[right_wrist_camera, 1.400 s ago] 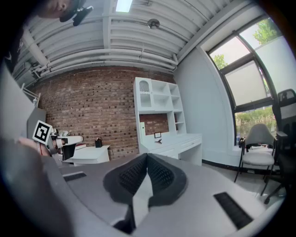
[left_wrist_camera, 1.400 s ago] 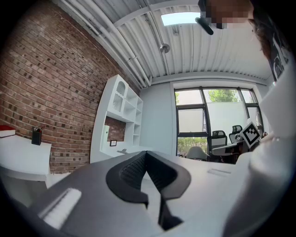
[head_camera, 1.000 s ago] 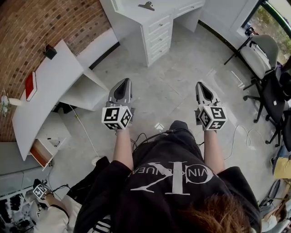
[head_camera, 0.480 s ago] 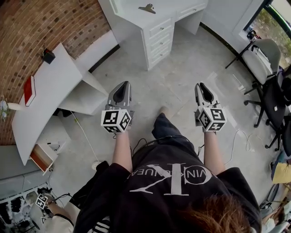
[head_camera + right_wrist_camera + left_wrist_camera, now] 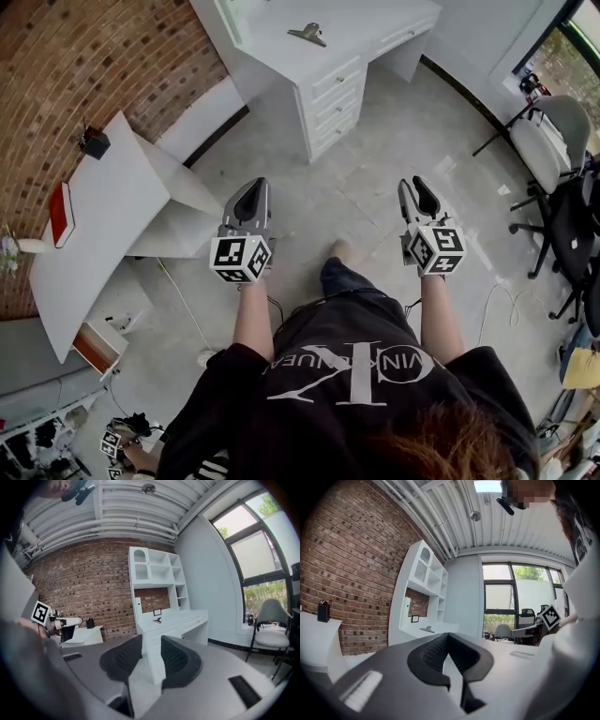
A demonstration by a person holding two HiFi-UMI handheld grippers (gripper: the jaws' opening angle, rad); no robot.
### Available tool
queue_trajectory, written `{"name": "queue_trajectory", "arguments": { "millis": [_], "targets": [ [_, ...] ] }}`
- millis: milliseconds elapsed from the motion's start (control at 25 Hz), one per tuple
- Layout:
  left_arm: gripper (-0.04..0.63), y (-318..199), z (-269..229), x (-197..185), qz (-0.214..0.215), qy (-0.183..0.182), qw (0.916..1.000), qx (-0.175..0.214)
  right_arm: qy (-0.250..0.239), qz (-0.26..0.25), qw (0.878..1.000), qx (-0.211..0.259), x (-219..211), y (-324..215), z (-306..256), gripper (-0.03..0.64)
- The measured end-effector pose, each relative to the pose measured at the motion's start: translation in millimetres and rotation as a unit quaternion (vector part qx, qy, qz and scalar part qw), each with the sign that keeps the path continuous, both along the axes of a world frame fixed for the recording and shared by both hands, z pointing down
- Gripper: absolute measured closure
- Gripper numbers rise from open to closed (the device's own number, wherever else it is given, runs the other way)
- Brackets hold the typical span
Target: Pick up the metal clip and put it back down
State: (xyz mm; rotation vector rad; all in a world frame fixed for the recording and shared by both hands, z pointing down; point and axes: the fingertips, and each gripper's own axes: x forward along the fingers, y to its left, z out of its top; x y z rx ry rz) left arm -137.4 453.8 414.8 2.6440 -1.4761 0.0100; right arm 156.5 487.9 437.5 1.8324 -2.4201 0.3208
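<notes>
The metal clip (image 5: 307, 35) lies on top of the white desk (image 5: 281, 56) at the far end of the head view, well ahead of both grippers. It is small in the left gripper view (image 5: 427, 629) and in the right gripper view (image 5: 158, 619). My left gripper (image 5: 252, 190) is held out over the floor, its jaws shut with the tips touching and nothing between them. My right gripper (image 5: 419, 190) is level with it, jaws a little apart and empty. The desk shows through the gap between its dark pads (image 5: 176, 658).
The desk has a drawer unit (image 5: 330, 86) and a shelf hutch (image 5: 157, 573). A white slanted table (image 5: 103, 211) at the left carries a red item (image 5: 61, 199) and a black holder (image 5: 94, 142). Office chairs (image 5: 553, 131) stand at the right. Cables lie on the floor.
The person has stepped forward: the desk and the clip sit lower and nearer in the head view. Both grippers keep the same pose and jaw state.
</notes>
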Motion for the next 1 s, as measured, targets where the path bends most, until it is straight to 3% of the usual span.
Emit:
{"name": "queue_trajectory", "arguments": {
  "millis": [600,1000],
  "targets": [
    [0.586,-155,-3,31,0.006,0.007,1.0000,-0.001,-0.008,0.005,1.000,-0.009,33,-143,0,0.529],
    [0.586,-216,8,34,-0.002,0.008,0.9999,-0.012,-0.010,-0.016,1.000,-0.015,28,-208,5,0.529]
  ]
}}
